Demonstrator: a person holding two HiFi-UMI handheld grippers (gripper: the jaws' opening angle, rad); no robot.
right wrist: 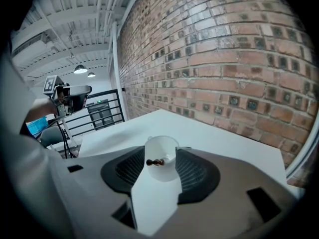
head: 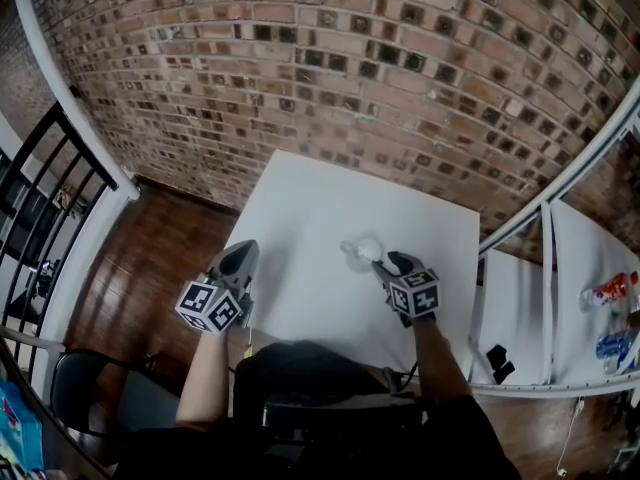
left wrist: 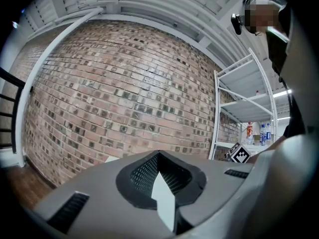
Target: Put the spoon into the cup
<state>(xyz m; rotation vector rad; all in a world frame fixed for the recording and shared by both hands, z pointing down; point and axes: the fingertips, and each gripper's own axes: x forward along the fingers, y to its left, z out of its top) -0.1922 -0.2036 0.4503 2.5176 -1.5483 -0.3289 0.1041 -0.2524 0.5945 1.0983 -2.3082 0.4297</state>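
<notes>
Over the white desk (head: 300, 208), head view: the left gripper (head: 240, 255) hangs at the near left edge, and the right gripper (head: 392, 263) is just beside the cup (head: 363, 250). Left gripper view: fingers together, nothing between them. Right gripper view: fingers wide, with the cup between them unpressed; the spoon (right wrist: 154, 162) shows as a dark end within the cup's outline.
</notes>
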